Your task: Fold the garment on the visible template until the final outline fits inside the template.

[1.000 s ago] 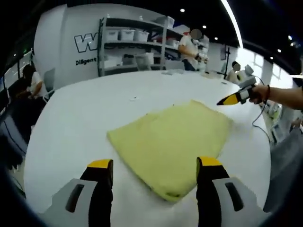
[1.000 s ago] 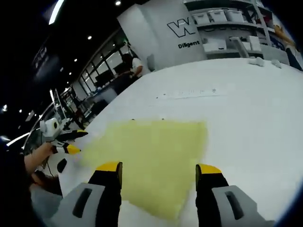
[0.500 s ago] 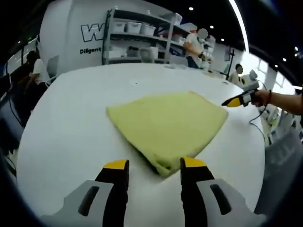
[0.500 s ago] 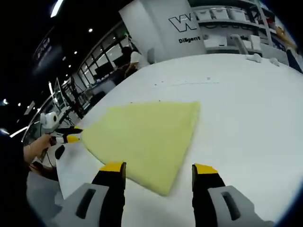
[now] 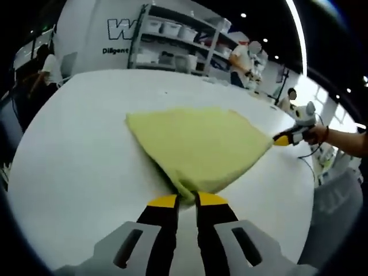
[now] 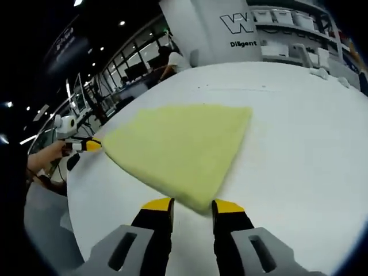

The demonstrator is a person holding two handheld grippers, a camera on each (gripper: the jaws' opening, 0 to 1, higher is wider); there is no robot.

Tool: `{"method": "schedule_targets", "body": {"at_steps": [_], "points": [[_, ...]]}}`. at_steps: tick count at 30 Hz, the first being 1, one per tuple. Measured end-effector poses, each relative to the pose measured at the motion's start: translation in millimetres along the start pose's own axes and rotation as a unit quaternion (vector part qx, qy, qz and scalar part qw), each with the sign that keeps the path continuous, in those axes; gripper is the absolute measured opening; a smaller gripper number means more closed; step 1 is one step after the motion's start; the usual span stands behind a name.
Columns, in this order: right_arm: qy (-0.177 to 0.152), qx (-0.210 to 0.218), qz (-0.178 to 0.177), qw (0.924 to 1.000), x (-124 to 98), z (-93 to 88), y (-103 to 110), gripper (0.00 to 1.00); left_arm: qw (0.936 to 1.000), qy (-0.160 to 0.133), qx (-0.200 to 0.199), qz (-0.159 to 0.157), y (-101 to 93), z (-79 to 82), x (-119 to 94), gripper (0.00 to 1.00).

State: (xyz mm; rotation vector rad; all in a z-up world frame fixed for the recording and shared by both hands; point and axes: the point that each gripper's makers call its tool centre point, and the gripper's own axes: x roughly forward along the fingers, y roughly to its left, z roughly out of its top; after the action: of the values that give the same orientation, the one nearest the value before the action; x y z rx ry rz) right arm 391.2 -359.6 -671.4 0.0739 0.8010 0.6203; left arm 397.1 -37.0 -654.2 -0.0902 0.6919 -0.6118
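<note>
White surface (image 5: 75, 155) carries a folded yellow garment (image 5: 198, 144). Left gripper (image 5: 187, 200) fingers pinch its near corner; right gripper (image 6: 192, 204) fingers stand narrow, astride the opposite corner.

The left gripper (image 5: 183, 200) has its yellow-tipped jaws nearly together, pinching the near corner of the yellow garment (image 5: 198, 146). The right gripper (image 6: 192, 205) — jaws narrowed but a gap showing — sits at the garment's opposite corner, held in a hand (image 5: 318, 133).
</note>
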Motion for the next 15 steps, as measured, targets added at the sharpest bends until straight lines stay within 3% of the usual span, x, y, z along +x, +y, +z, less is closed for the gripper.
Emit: {"method": "schedule_targets", "body": {"at_steps": [4, 15], "points": [[0.001, -0.023, -0.005, 0.9997, 0.8, -1.7, -5.1, 0.12, 1.0, 0.003, -0.007, -0.003, -2.9, -1.7, 1.8, 0.04], [-0.006, -0.035, -0.006, 0.9994, 0.6, 1.9, -10.2, 0.05, 0.9999, 0.01, -0.002, 0.005, -1.1, -4.5, 5.6, 0.0]]}}
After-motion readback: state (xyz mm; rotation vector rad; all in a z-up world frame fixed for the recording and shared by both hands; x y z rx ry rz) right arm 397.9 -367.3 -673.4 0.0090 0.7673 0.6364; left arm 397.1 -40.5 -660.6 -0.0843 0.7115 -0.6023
